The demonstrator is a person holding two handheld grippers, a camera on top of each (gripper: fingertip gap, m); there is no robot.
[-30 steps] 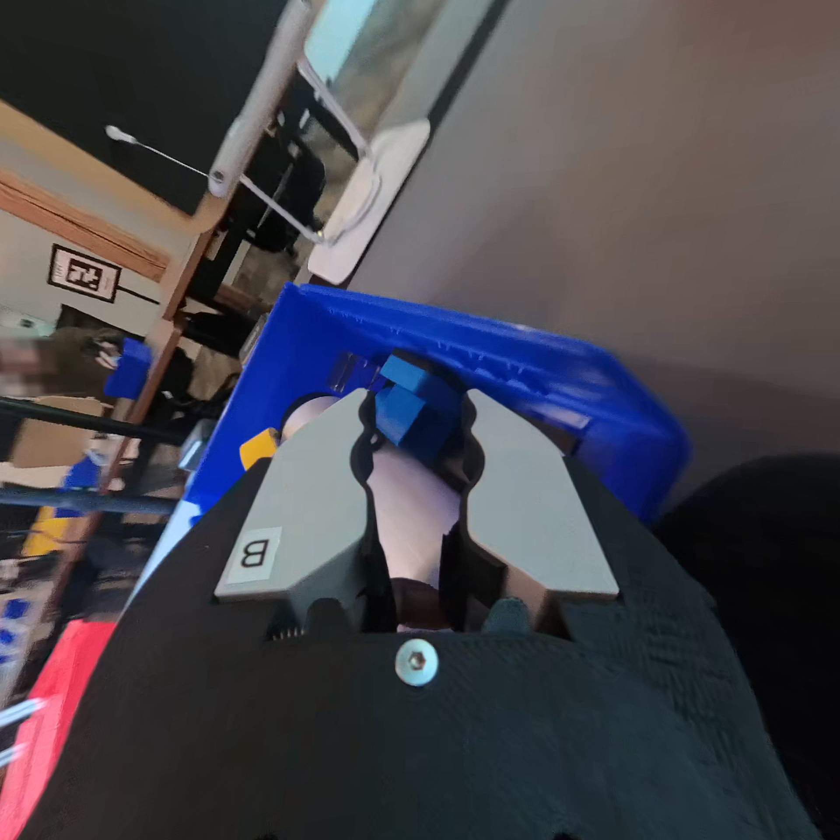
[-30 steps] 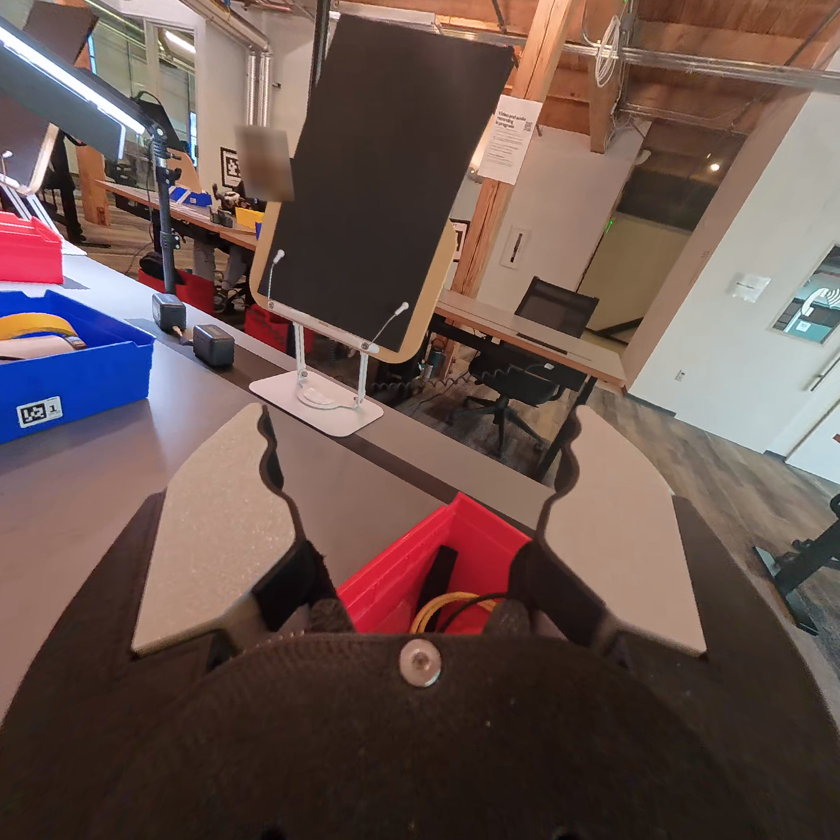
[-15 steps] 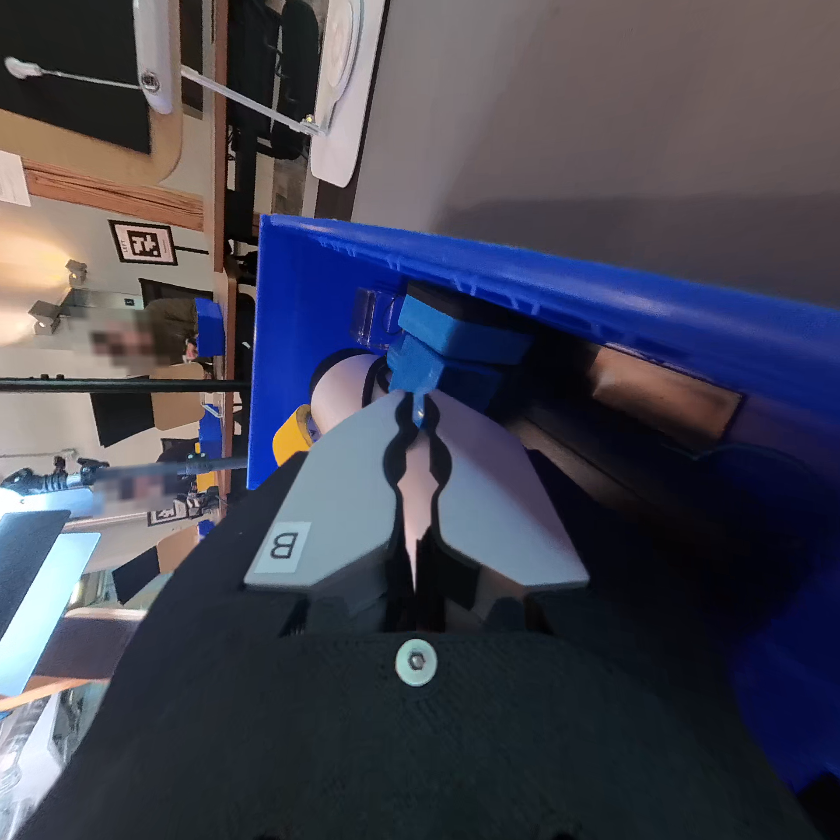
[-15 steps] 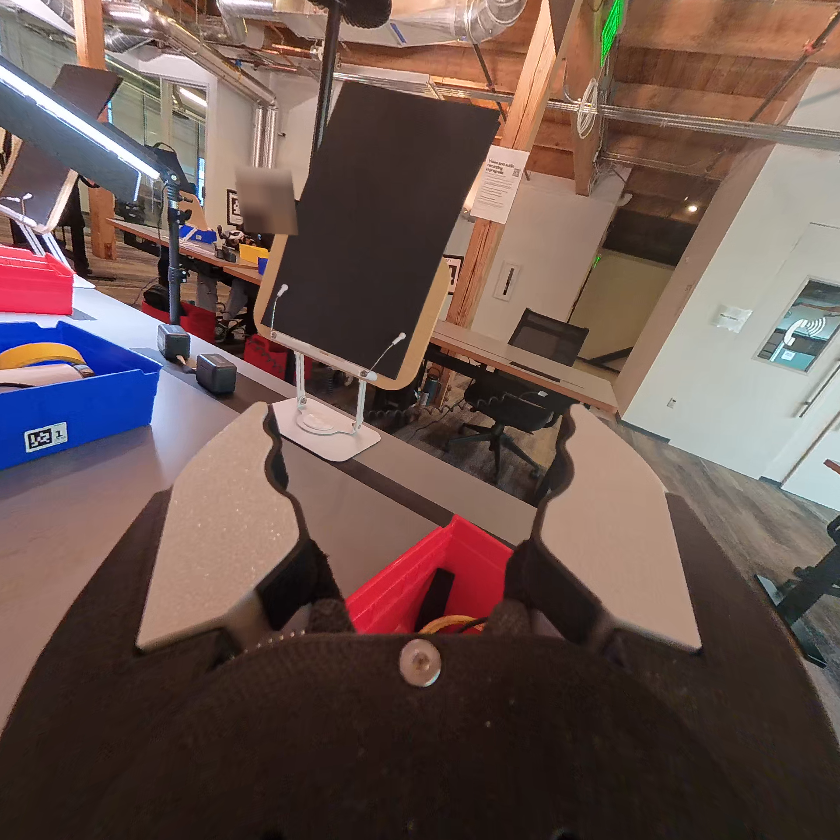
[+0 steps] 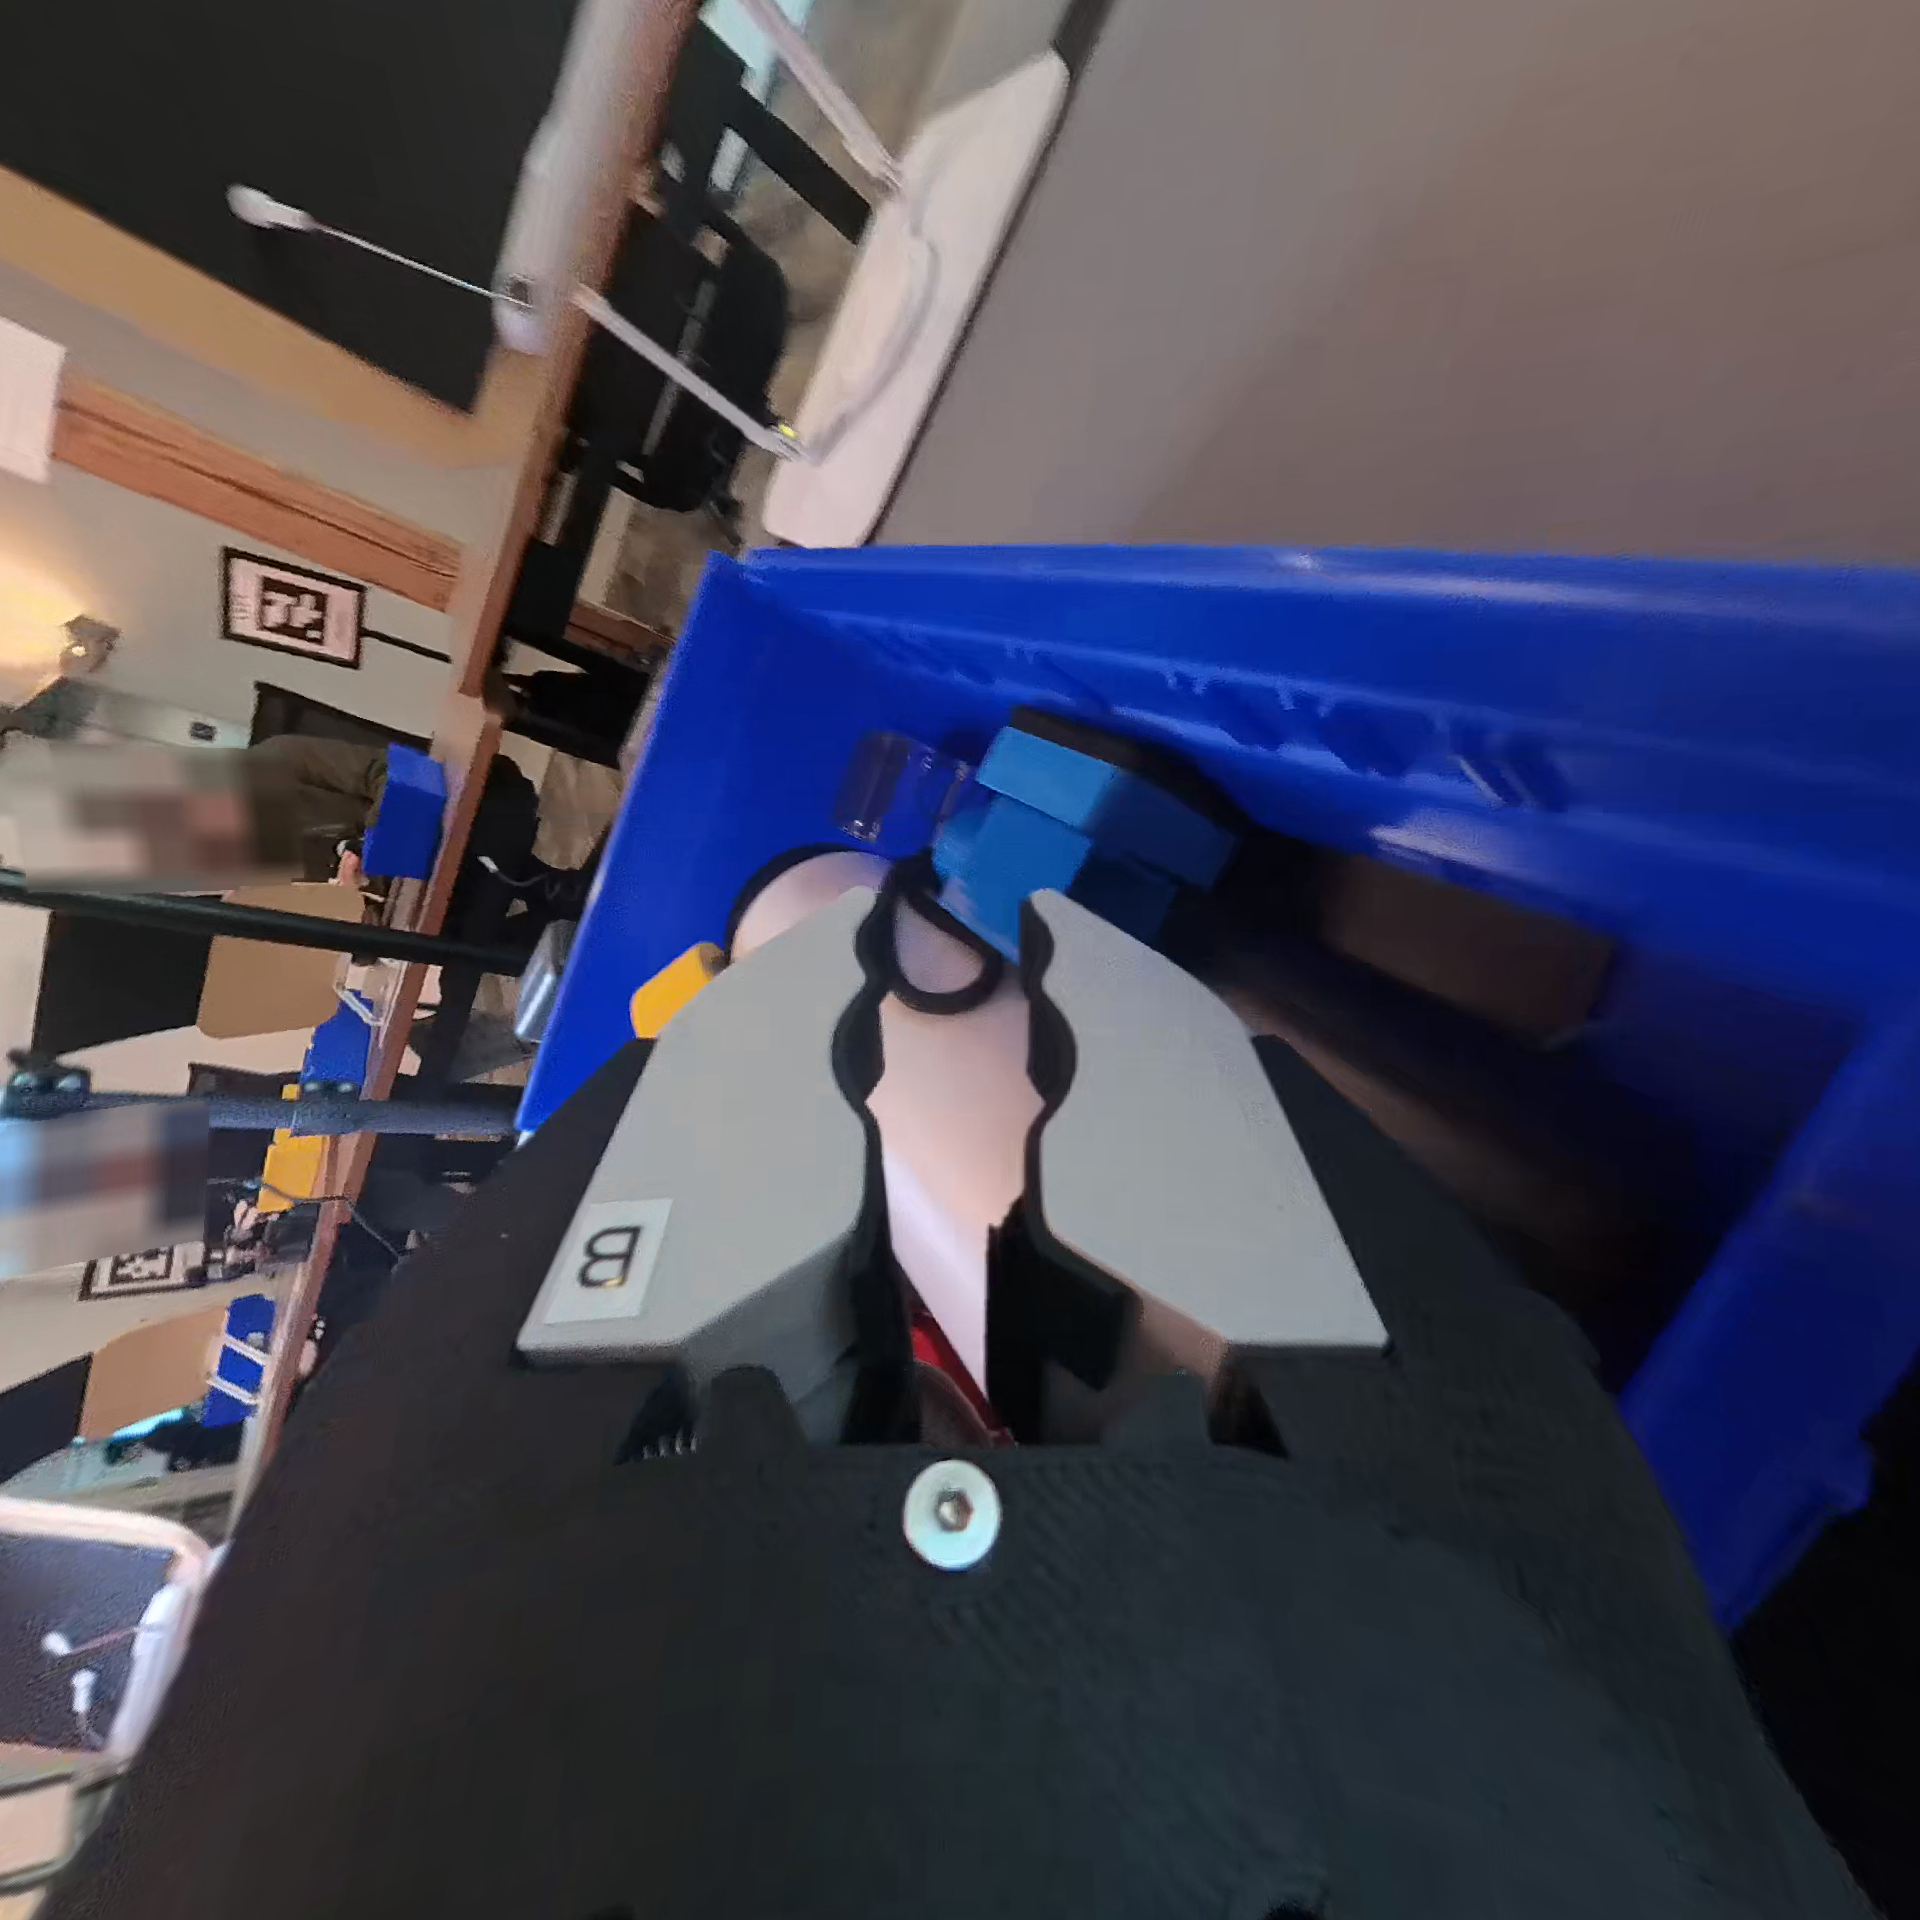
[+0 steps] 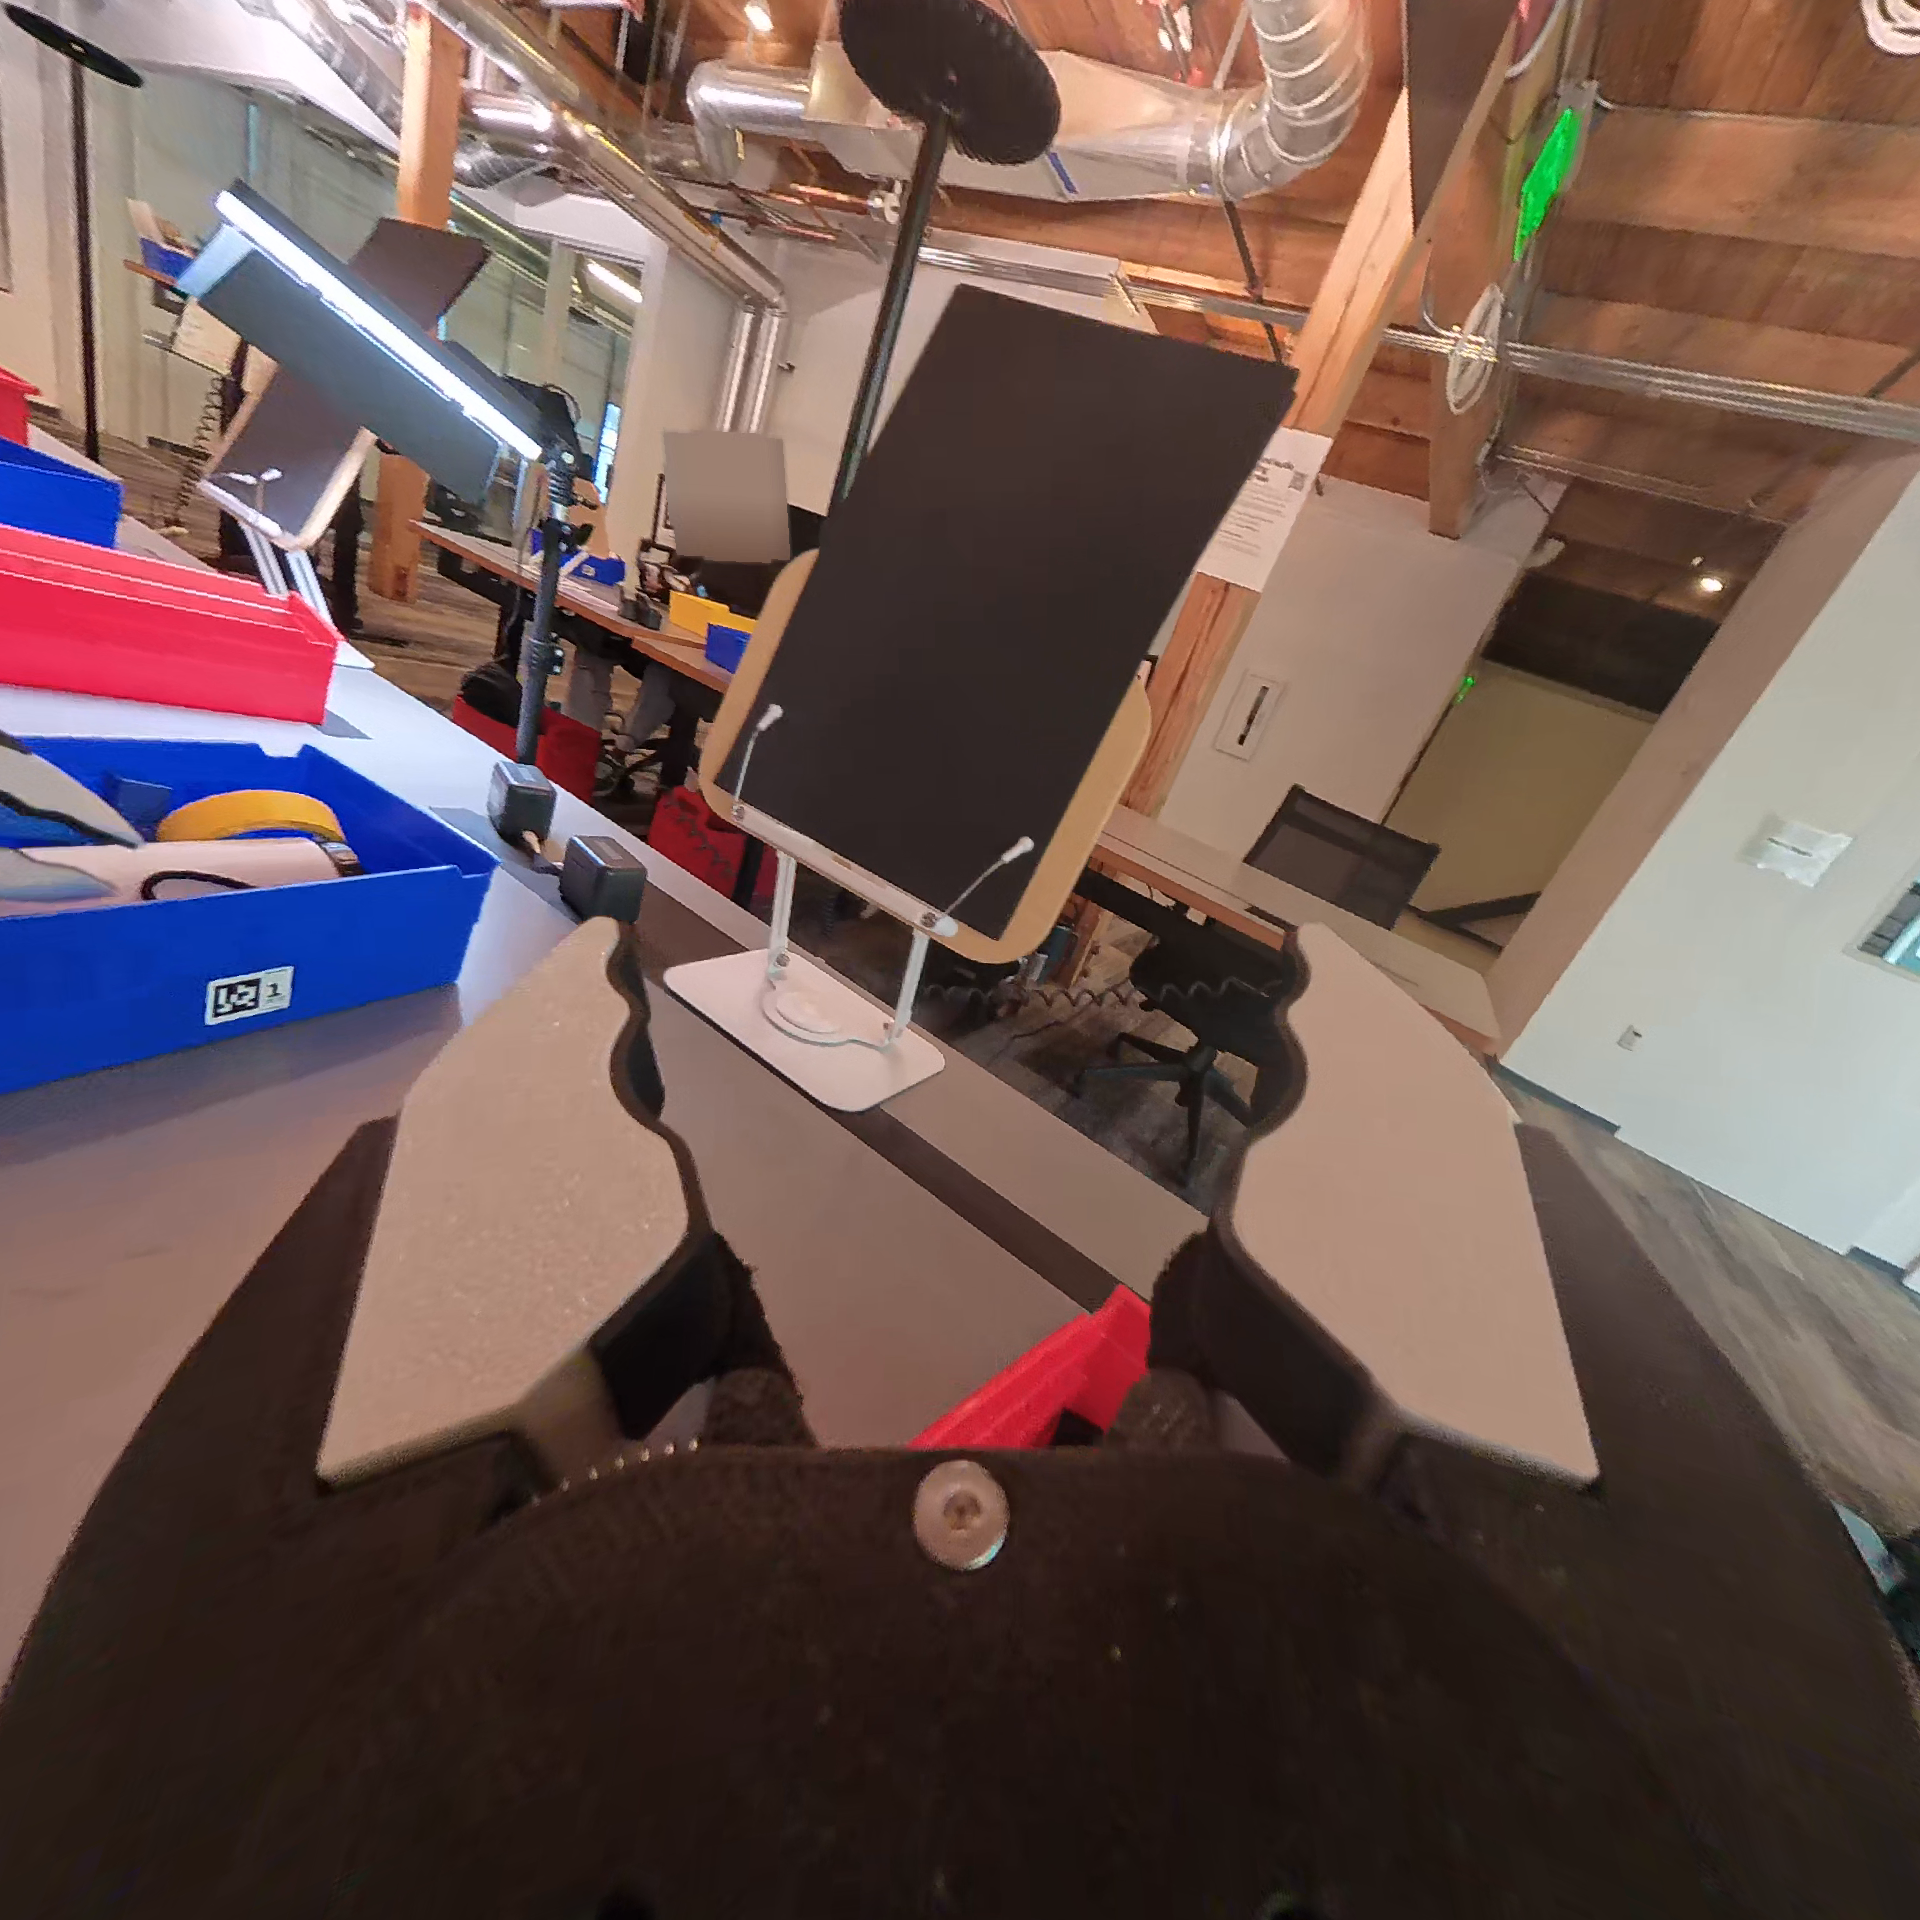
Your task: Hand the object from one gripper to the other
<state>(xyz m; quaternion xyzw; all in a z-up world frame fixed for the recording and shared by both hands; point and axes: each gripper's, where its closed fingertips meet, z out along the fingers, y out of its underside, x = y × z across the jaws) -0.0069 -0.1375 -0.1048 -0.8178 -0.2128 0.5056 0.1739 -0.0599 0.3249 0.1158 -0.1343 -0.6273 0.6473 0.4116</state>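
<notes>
In the left wrist view my left gripper (image 5: pixel 953 902) reaches into a blue bin (image 5: pixel 1299 634). Its jaws stand a narrow gap apart. A thin black loop (image 5: pixel 940 992) lies between the fingertips on a white roll (image 5: pixel 935 1101). A blue block (image 5: pixel 1070 831) sits just past the right fingertip, against the bin wall. I cannot see anything clamped. In the right wrist view my right gripper (image 6: pixel 961 935) is wide open and empty above the grey table (image 6: pixel 156 1195). The blue bin (image 6: pixel 343 945) is at its left, with a left gripper finger (image 6: pixel 62 810) in it.
The bin also holds yellow tape (image 6: pixel 249 816) and a clear piece (image 5: pixel 883 779). A black tablet on a white stand (image 6: pixel 997 644) is at the table's far edge, with two black adapters (image 6: pixel 603 873) beside it. Red bins sit far left (image 6: pixel 156 644) and under my right gripper (image 6: pixel 1049 1382). Tip to tip, the grippers are about 50 centimeters apart.
My left gripper closed to nearly shut at the blue block, then opened to a narrow gap and rolled. My right gripper stayed open and turned so the blue bin shows closer.
</notes>
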